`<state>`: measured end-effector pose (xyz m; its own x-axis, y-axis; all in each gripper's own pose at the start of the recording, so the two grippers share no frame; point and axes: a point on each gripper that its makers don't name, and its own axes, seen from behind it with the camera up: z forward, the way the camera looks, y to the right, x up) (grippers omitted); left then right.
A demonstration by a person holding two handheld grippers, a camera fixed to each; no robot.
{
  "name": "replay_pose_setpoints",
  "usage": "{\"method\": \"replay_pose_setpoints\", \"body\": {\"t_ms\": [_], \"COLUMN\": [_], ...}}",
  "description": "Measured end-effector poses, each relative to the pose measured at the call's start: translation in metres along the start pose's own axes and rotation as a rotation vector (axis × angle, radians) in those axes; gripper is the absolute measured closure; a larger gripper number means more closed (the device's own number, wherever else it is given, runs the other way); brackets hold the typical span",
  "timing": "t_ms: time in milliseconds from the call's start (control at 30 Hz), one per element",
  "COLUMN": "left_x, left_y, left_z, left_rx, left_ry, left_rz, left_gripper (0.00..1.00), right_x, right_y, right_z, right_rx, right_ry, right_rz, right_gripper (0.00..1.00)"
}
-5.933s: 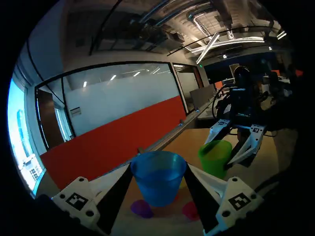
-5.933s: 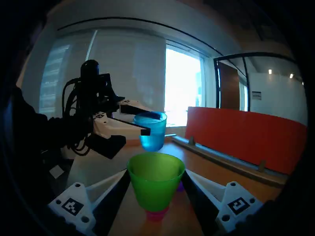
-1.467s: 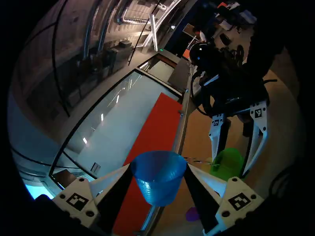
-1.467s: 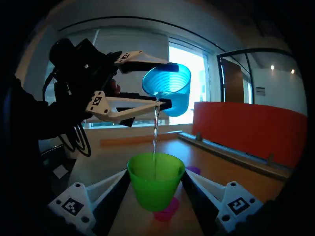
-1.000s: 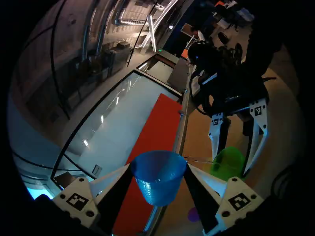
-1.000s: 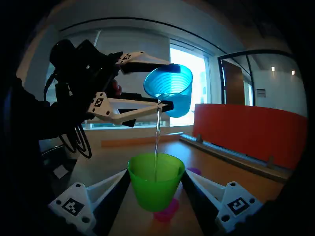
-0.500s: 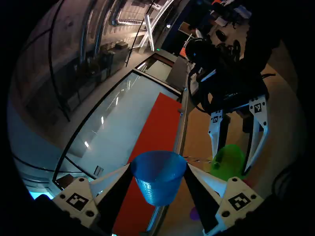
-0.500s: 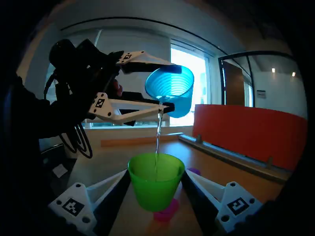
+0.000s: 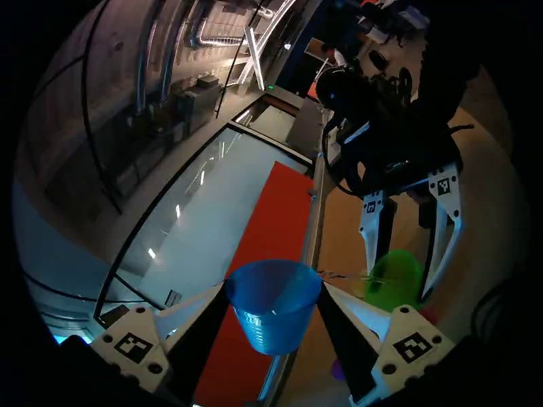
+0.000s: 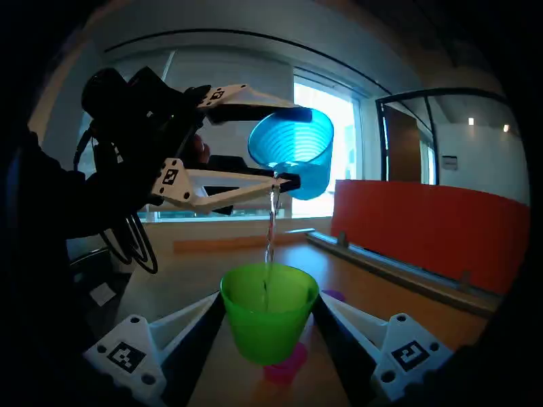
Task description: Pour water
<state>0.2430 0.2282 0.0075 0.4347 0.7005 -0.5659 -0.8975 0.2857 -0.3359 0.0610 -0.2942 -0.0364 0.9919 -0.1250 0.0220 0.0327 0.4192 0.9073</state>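
— What crowds the space above the green cup [image 10: 269,319]?
— The tilted blue cup [image 10: 288,144] in the left gripper [image 10: 302,150], and a water stream [image 10: 271,230] between the two.
— And sideways?
— Right, bare table [image 10: 387,298] runs far to a rail [image 10: 407,277] and orange partition [image 10: 434,230]. Left, the person's sleeve [image 10: 54,203] and cables [image 10: 139,244] stand close.
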Motion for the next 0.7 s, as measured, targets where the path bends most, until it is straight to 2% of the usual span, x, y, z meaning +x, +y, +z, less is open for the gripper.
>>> {"method": "replay_pose_setpoints", "body": {"t_ms": [700], "left_x": [0.0056], "left_y": [-0.0029], "left_z": [0.0013], "left_rx": [0.009], "left_ry": [0.009], "left_rz": [0.04], "left_gripper": [0.13], "right_x": [0.0014], "right_y": [0.0025], "right_z": [-0.0016], "right_rx": [-0.008], "right_ry": [0.008], "right_rz": [0.0], "right_gripper": [0.1]}}
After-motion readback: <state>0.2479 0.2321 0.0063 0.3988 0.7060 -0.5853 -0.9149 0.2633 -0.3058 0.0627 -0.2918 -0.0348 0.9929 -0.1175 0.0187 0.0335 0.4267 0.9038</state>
